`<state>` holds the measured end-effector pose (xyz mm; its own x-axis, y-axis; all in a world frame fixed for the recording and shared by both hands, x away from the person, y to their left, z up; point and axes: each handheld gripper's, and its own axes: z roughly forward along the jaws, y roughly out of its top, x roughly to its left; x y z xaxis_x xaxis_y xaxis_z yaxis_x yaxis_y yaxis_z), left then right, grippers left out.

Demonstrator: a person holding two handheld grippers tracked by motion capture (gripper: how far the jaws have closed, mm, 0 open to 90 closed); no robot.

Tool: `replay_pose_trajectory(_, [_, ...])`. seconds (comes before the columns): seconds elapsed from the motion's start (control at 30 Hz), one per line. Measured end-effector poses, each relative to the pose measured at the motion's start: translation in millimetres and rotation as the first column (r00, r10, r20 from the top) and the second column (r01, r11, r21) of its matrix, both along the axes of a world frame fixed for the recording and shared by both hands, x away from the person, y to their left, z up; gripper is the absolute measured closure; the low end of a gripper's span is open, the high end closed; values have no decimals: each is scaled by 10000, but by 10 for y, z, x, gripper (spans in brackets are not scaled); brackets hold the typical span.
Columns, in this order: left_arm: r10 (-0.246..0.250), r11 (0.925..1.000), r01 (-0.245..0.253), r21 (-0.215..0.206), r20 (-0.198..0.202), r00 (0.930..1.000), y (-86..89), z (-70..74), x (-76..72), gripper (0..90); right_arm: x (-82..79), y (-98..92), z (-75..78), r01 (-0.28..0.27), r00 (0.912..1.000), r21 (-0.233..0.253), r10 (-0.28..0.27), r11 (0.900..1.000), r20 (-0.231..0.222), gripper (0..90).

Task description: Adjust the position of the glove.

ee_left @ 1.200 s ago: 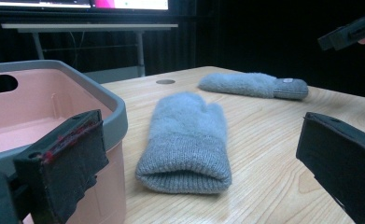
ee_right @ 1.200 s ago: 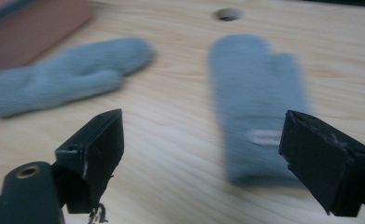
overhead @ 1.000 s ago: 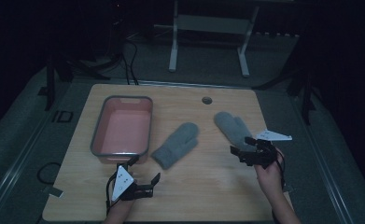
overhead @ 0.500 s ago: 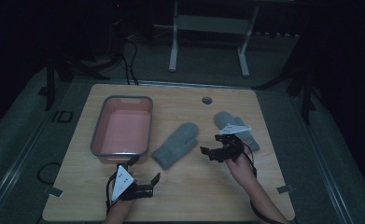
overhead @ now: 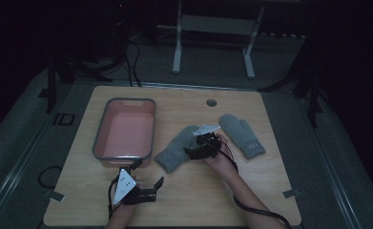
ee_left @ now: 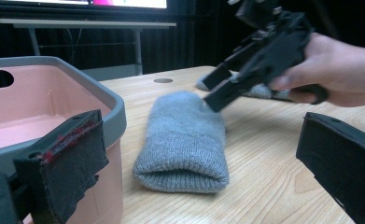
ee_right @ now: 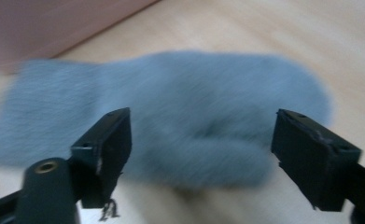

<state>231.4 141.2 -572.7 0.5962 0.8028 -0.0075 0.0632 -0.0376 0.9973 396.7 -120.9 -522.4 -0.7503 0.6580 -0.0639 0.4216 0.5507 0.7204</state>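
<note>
Right gripper view shows the right gripper with jaws spread wide, poised over the near mitten, a fuzzy grey knit with a rounded tip, blurred here; it lies mid-table beside the pink tray, smooth plastic with a grey rim; the left gripper is released, empty; the second mitten lies apart.

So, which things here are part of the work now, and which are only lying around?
In the work:
- right gripper, open above the near grey mitten
- pink tub, probably

Lying about:
- second grey mitten
- left gripper, open, low beside the tub
- round hole in the table
</note>
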Motion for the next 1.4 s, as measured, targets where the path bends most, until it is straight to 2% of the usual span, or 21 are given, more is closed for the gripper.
replay_pose_trajectory(0.03, [-5, 10000, 5, -13, -2, 10000, 2, 0, 1, 18, 31, 17, -9, -61, 9999, 138, 62, 9999, -116, 271])
replay_pose_trajectory(0.13, [-10, 10000, 10, -62, -27, 10000, 5, -1, 5, 18, 145, 102, -35, -22, 9994, 79, 25, 10000, -344, 271])
replay_pose_trajectory(0.2, [-27, 10000, 27, -37, -18, 10000, 5, 0, 5, 18, 195, 142, -47, -49, 9986, 223, 61, 9997, -532, 270])
replay_pose_trajectory(0.33, [-40, 10000, 40, -13, -27, 10000, 2, 1, 4, 18, 269, 233, -125, 177, 9968, 110, -168, 9998, -781, 215])
replay_pose_trajectory(0.4, [-40, 10000, 40, -21, -20, 10000, 2, 0, 4, 18, 275, 271, -186, 111, 9966, -162, -124, 9998, -812, 217])
replay_pose_trajectory(0.53, [-48, 10000, 48, -4, -48, 10000, 0, 1, 2, 18, 264, 298, -224, 138, 9983, -426, -162, 9990, -567, 356])
replay_pose_trajectory(0.63, [-41, 10000, 41, -3, -66, 10000, -2, 2, 1, 18, 252, 298, -242, 67, 9989, -467, -88, 9989, -454, 422])
replay_pose_trajectory(0.73, [-34, 10000, 35, 22, -46, 10000, -4, 1, -1, 18, 259, 300, -227, 84, 9980, -534, -118, 9985, -628, 573])
replay_pose_trajectory(0.8, [-39, 10000, 39, 30, -42, 10000, -6, 1, -2, 18, 251, 304, -209, -139, 9974, -617, 95, 9980, -709, 735])
replay_pose_trajectory(0.87, [-42, 10000, 43, 47, -55, 10000, -5, 2, -1, 18, 247, 307, -190, -245, 9966, -626, 195, 9977, -795, 797])
replay_pose_trajectory(0.97, [-61, 10000, 61, 14, -75, 10000, -3, 2, 0, 18, 255, 270, -139, -387, 9945, -301, 355, 9988, -984, 823])
replay_pose_trajectory(1.13, [-66, 10000, 66, 8, -72, 10000, -2, 2, 0, 18, 241, 130, 52, -931, 9917, 62, 932, 9956, -882, 824])
replay_pose_trajectory(1.17, [-66, 10000, 66, 8, -72, 10000, -2, 2, 0, 18, 241, 130, 52, -931, 9917, 62, 932, 9956, -882, 824])
replay_pose_trajectory(1.23, [-61, 10000, 61, 32, -63, 10000, -3, 2, -1, 18, 228, 1, 207, -1365, 9870, 300, 1385, 9902, -816, 823])
replay_pose_trajectory(1.3, [-55, 10000, 56, 40, -60, 10000, -5, 2, -1, 18, 204, -84, 293, -1921, 9780, 338, 1942, 9808, -758, 822])
replay_pose_trajectory(1.4, [-42, 10000, 43, 65, -57, 10000, -6, 3, -1, 18, 151, -205, 391, -2786, 9560, 366, 2808, 9597, -846, 823])
